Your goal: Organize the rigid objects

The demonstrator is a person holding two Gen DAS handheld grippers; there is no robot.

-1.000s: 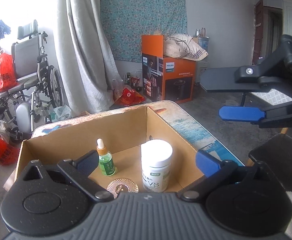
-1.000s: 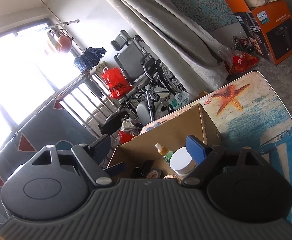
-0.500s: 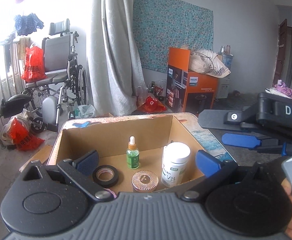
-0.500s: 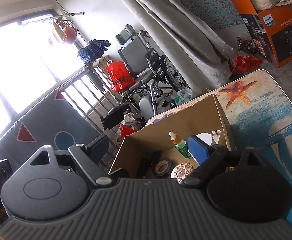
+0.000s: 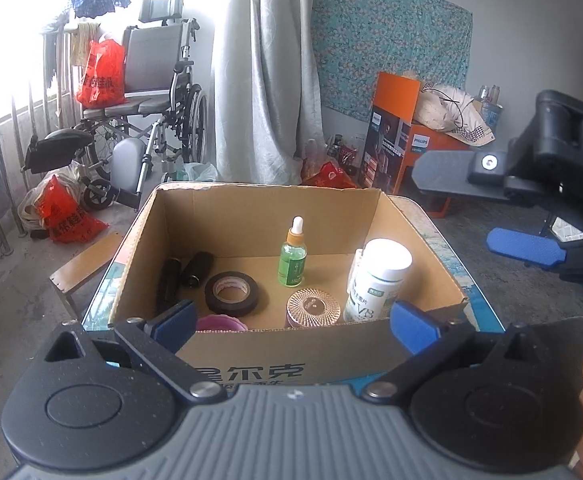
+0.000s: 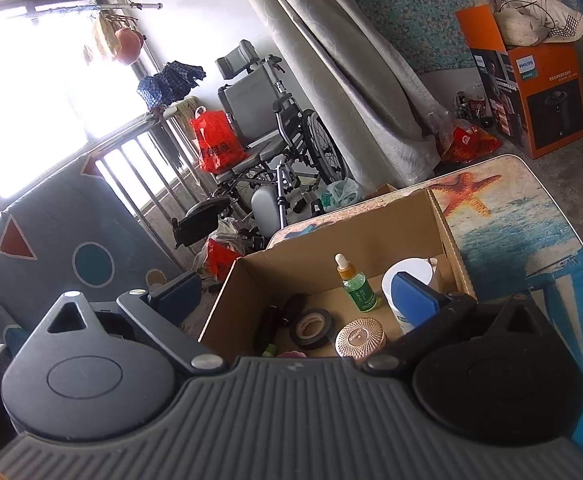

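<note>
Left claw (image 5: 293, 322) nearest, spread wide, nothing between its blue pads, hanging just short of the near wall of the cardboard box (image 5: 251, 364). Right claw (image 6: 293, 298) also spread and empty, above the box's near-left corner; from the left wrist view it shows off to the right, well clear of the box.

Box sits on the ocean-print surface (image 6: 531, 236), open top.

Inside, near to far:
- pink round item (image 5: 221, 323) against near wall, mostly hidden
- rose ribbed jar lid (image 5: 313, 307) just beside it, centre
- white pill bottle (image 5: 379, 280) upright, right side, close to right wall
- black tape roll (image 5: 232, 294) lying flat, centre-left
- two dark cylinders (image 5: 187, 274) on left side, one lying along the left wall; what they are is unclear
- green dropper bottle (image 5: 293, 260) upright, toward the back, apart from the others

Progress, my read: late stage or finished. All small rigid items visible are already in the box; the surface parts in view carry nothing else loose. Neither claw carries anything. What's left, if anything, is off-frame; can't tell. Possibly only tidying within the box.

Beyond: wheelchair (image 5: 151, 92), curtain (image 5: 263, 72), orange Philips carton (image 5: 407, 140).
</note>
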